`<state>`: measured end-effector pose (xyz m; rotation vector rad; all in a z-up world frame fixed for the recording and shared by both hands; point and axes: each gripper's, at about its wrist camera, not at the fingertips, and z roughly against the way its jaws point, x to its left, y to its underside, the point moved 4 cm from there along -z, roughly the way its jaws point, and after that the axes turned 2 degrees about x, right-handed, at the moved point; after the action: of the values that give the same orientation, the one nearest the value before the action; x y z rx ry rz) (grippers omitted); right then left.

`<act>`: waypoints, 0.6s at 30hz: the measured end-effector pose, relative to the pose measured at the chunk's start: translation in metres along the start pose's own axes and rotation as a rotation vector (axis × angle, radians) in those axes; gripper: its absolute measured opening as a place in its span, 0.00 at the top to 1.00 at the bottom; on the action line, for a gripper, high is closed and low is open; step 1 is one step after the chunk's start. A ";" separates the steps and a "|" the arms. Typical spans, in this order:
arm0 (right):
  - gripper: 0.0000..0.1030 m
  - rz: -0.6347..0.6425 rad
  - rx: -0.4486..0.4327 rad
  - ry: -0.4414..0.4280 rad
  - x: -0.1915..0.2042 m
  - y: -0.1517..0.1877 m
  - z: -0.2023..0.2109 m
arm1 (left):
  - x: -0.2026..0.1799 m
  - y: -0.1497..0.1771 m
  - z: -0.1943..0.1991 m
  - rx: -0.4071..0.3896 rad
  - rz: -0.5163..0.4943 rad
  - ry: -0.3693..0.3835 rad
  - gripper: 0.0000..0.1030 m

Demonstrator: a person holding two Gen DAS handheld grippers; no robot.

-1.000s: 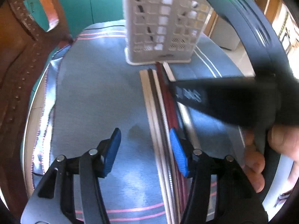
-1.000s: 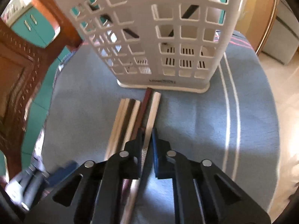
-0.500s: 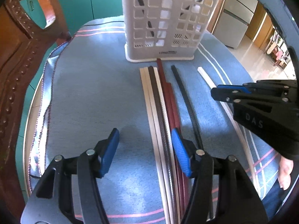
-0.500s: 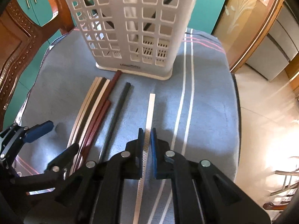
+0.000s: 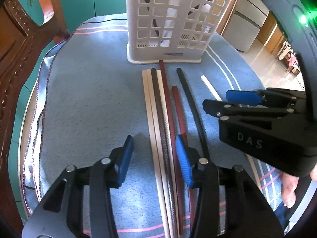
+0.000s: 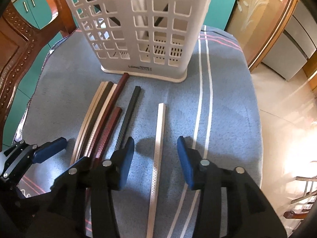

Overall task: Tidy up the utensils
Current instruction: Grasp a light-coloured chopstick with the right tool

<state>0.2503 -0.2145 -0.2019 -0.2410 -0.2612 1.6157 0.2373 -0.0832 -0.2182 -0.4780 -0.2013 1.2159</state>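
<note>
Right wrist view shows our right gripper [image 6: 155,154] with jaws opening around the white chopstick [image 6: 158,144], which lies flat on the blue cloth [image 6: 227,119] between the pads, untouched. We judge we are sorting chopsticks beside the white caddy [image 6: 138,29] ahead. Our left gripper [image 5: 152,158] is closing, empty, over the bundled chopsticks [image 5: 158,119]; next it must settle on one.

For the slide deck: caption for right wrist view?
Right gripper opening over lone white chopstick beside white utensil basket.
</note>
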 end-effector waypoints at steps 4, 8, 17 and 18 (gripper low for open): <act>0.56 -0.007 0.008 0.000 -0.001 0.000 -0.010 | -0.003 0.001 -0.003 0.008 -0.036 -0.046 0.42; 0.57 0.001 0.000 0.007 0.003 0.000 -0.012 | -0.005 0.001 -0.007 0.009 -0.063 -0.061 0.45; 0.93 0.019 -0.002 -0.046 0.009 0.003 -0.006 | -0.003 0.000 -0.002 0.004 -0.047 -0.008 0.76; 0.93 0.021 -0.002 -0.050 0.010 0.004 -0.005 | -0.002 0.001 -0.001 0.003 -0.043 -0.006 0.77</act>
<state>0.2476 -0.2045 -0.2075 -0.2058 -0.2993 1.6433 0.2365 -0.0856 -0.2195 -0.4649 -0.2137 1.1755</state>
